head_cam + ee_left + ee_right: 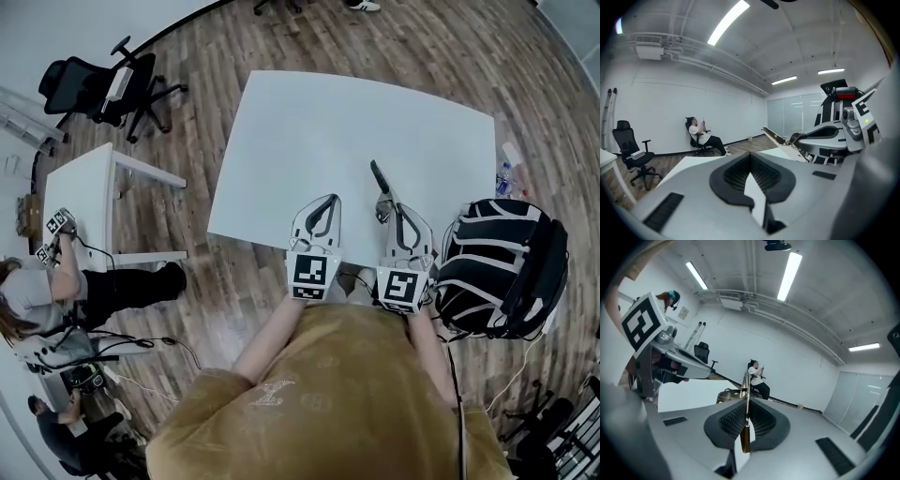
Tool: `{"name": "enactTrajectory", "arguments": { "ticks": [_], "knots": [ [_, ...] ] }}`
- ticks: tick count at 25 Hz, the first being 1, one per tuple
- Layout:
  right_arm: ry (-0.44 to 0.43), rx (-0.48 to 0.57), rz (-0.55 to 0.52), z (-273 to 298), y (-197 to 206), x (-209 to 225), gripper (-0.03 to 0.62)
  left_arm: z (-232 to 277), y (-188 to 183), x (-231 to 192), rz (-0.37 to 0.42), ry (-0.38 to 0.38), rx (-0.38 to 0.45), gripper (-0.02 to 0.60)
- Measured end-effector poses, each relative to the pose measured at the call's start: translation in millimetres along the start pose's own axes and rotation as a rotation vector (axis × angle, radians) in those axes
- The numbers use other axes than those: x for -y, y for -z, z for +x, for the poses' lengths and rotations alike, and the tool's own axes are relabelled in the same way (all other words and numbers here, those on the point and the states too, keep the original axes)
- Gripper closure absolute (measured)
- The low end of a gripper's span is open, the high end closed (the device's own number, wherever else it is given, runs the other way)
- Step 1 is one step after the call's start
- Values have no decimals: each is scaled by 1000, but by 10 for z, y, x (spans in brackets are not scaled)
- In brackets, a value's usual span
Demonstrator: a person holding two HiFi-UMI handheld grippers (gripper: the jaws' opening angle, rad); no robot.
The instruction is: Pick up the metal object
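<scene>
Metal object (744, 439) pinched in right gripper (746, 413), dark handle (377, 176) seen overhead

The metal object (744, 439) you hold shines glossy and brass-toned. Your table (319, 131) is smooth matt white; the floor (225, 281), grained wood.

Table top (309, 131): bare across its width.
Above it: metal object (377, 175) juts from right gripper's (387, 204) jaws.
Right flank: backpack (502, 267) just beside table corner.
Left flank: open floor; small table (84, 197) well apart.
</scene>
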State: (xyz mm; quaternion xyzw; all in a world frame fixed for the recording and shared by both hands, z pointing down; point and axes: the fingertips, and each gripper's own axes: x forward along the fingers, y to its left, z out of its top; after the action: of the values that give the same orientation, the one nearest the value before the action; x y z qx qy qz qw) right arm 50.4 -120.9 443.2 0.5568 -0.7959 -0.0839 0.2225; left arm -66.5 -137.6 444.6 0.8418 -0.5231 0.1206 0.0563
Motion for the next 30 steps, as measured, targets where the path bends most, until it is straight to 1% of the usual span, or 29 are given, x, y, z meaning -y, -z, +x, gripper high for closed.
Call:
{"name": "enactTrajectory", "arguments": {
  "ticks": [3,7,11,16,20,23,27,30],
  "knots": [
    [2,50,82,-44,-179,67,585,-37,-151,5,-7,0,37,575],
    [27,95,136,-119,-367,192,585,-81,-389,28,-4,5,91,575],
    [41,122,214,-176,-424,288,585,-94,-553,89,0,15,131,575],
    [54,133,265,-219,-438,346,585,-114,-568,142,-3,29,136,575],
    [64,168,307,-249,-526,448,585,-112,-628,129,-6,34,150,575],
    [64,176,354,-289,-522,503,585,-119,-629,146,-15,30,148,575],
    [73,183,401,-293,-504,608,585,-60,-706,142,6,34,170,575],
    [85,180,433,-311,-485,672,585,-34,-731,135,4,38,169,575]
  ]
}}
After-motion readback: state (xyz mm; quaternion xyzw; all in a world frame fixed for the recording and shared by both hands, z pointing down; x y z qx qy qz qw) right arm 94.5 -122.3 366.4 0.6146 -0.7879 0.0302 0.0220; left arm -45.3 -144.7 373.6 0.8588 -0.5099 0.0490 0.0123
